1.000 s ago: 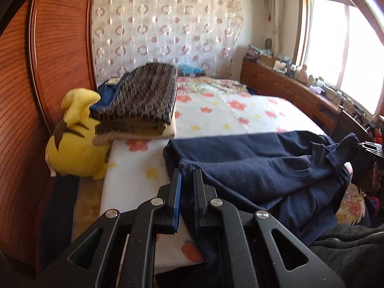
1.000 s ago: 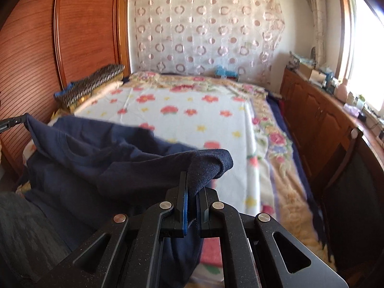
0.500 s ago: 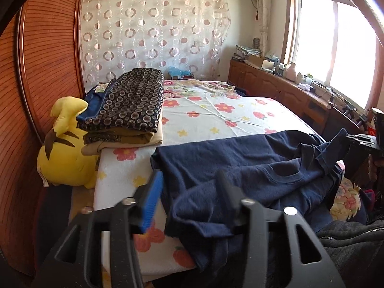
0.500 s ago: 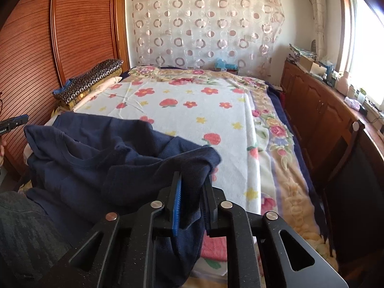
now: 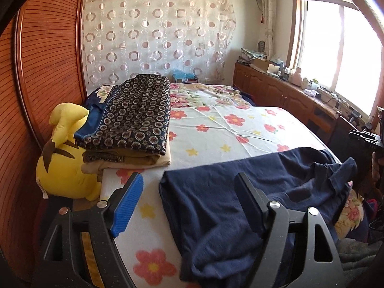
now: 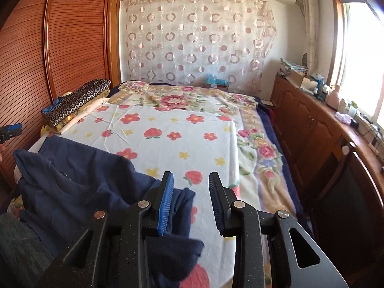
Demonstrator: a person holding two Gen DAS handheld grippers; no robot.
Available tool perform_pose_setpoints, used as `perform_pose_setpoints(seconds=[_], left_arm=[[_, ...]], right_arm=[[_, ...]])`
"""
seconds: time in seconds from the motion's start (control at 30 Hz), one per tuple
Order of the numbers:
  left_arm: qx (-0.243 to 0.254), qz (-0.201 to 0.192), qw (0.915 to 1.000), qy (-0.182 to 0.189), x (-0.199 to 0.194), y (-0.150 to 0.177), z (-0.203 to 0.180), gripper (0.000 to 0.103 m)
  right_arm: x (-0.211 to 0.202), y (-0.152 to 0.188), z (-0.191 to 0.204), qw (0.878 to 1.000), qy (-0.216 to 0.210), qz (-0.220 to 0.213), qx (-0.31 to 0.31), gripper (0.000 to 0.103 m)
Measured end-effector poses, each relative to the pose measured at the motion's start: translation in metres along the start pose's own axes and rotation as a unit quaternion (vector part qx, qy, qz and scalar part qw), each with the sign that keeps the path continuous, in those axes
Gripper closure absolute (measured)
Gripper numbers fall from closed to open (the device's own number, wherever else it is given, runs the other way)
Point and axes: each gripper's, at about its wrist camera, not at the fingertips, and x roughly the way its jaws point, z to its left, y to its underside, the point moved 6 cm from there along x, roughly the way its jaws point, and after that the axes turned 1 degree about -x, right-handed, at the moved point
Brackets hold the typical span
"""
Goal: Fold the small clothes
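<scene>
A navy blue T-shirt [image 5: 252, 187] lies spread across the near edge of the flowered bed sheet [image 5: 216, 129]. My left gripper [image 5: 189, 189] is open and empty above the shirt's left part. In the right wrist view the same shirt [image 6: 79, 182] lies rumpled at the lower left, one corner draped under my right gripper [image 6: 190, 196], which is open and holds nothing. The right gripper also shows at the right edge of the left wrist view [image 5: 367, 139], and the left gripper at the left edge of the right wrist view [image 6: 10, 130].
A stack of folded clothes with a ring-patterned top piece [image 5: 134, 115] sits at the bed's left side beside a yellow plush toy [image 5: 64, 153]. A wooden wardrobe [image 5: 43, 72] stands on the left. Low wooden cabinets [image 6: 312, 129] with clutter run under the window.
Both grippers have opened and let go of the navy shirt, which has dropped onto the bed. Both have pulled back and up from it.
</scene>
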Motion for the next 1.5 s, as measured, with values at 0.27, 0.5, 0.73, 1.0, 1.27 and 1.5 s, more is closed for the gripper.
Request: perform_pose_setpoints(seconds=[0.27,0.5,0.73,1.0,1.27,1.5], left_arm=[[-0.01,0.054,0.9984,0.006,0.065,-0.011,0.016,0.024],[-0.006,0.116,0.9933,0.004,0.102,0.025,0.007,0.024],[0.015,0.12,0.9925,-0.014,0.103,0.046,-0.006,0.024],[0.01,0.116,0.9931,-0.015,0.103,0.045,-0.005,0.024],[0.008,0.116,0.9931,-0.014,0.104,0.044,-0.003,0.024],[0.006,0.118,0.9929,-0.012,0.105,0.042,-0.002,0.024]], right_arm=[[0.063,0.002,-0.015,0.998,-0.032,0.062,0.01,0.072],[0.089,0.019,-0.014,0.99,-0.059,0.125,0.012,0.072],[0.079,0.006,-0.021,0.993,-0.07,0.097,0.019,0.099],[0.04,-0.01,-0.075,0.995,0.02,0.009,0.097,0.1],[0.049,-0.01,-0.077,0.995,0.028,0.028,0.087,0.084],[0.077,-0.011,-0.064,0.996,0.01,0.069,0.058,0.061]])
